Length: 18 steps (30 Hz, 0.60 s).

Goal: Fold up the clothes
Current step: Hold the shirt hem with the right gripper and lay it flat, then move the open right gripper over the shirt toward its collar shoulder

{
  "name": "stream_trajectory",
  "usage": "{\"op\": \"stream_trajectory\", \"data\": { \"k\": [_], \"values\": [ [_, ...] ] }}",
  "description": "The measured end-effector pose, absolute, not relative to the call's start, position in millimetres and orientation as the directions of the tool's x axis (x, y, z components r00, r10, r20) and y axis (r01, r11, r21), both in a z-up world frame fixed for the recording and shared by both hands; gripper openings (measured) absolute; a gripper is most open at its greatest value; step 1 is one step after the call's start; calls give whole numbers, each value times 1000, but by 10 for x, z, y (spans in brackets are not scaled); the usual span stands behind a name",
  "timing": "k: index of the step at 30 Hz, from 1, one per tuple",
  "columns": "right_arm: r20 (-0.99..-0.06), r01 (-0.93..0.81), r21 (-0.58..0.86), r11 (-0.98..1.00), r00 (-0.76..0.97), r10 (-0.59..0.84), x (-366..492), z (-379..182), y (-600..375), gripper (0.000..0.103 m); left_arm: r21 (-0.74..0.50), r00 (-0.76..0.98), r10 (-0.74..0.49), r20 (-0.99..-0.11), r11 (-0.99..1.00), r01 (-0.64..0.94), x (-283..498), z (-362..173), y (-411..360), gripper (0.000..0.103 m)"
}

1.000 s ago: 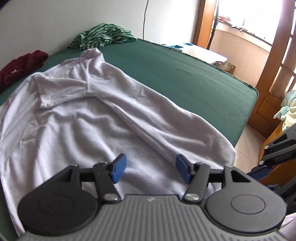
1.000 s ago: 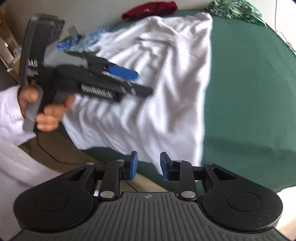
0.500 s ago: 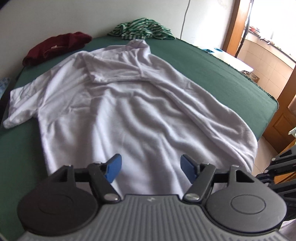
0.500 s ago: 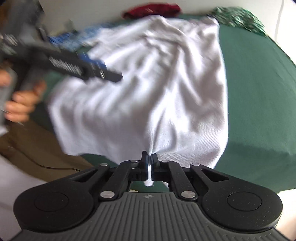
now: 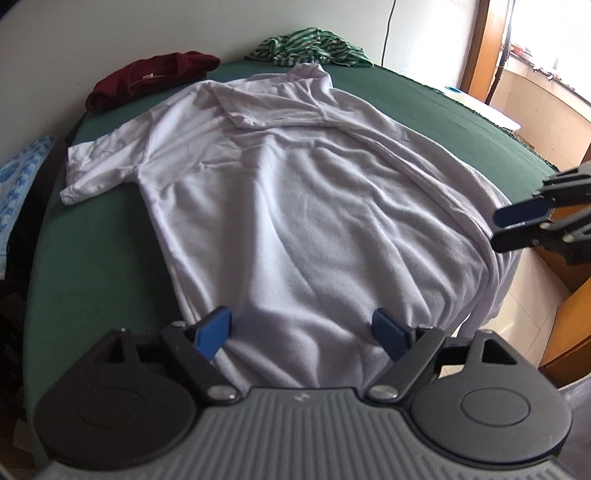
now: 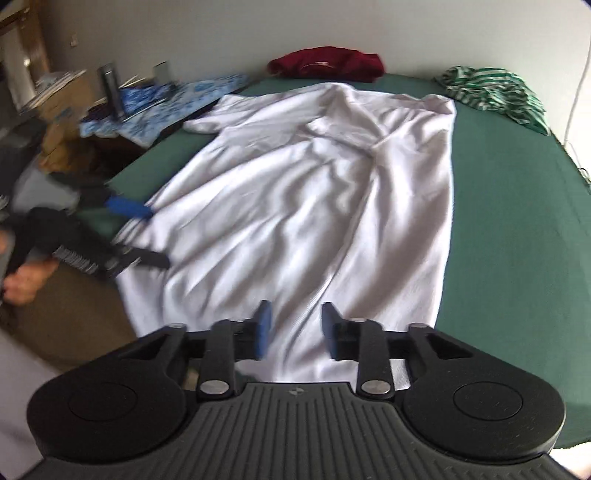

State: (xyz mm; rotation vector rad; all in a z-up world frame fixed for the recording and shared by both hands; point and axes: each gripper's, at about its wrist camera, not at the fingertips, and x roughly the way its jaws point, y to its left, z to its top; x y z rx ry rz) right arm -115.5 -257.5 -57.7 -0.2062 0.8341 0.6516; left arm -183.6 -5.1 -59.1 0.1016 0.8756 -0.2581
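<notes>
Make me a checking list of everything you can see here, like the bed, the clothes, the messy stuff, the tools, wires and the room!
Surface: green bed cover, mostly flat.
Job's things: white T-shirt spread out, one side and sleeve folded over, hem hanging off the near edge.
Clutter: dark red garment and green striped garment bunched at the far edge; blue patterned cloth beside the bed.
Grippers: left tool open over the hem; right tool open, holding nothing.
Cables: one thin cable down the wall.
Surroundings: white wall, wooden door frame, tiled floor.
</notes>
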Motion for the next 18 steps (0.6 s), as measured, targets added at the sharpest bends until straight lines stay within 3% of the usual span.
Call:
{"op": "stream_trajectory", "data": {
  "k": [4, 8, 11, 14, 18],
  "values": [
    [-779, -583, 85, 808, 467, 419, -1080, -668, -2680, 31, -40, 593, -186, -783, 967, 250, -1827, -514, 31, 80],
    [-761, -543, 178, 821, 452, 465, -1010, -581, -2751, 31, -141, 659, -296, -691, 950, 279, -1708, -193, -96, 81],
    [-798, -516, 156, 842, 437, 415, -815, -663, -2644, 27, -177, 659, -381, -649, 917, 356, -1539, -105, -427, 82],
    [-814, -576, 148, 804, 391, 430, -650, -574, -2638, 26, -200, 639, -383, -667, 918, 342, -1407, -204, -608, 82],
    [-747, -592, 164, 789, 448, 491, -111, -160, -2723, 27, -228, 610, -379, -696, 922, 313, -1235, -352, -834, 82]
  ]
}}
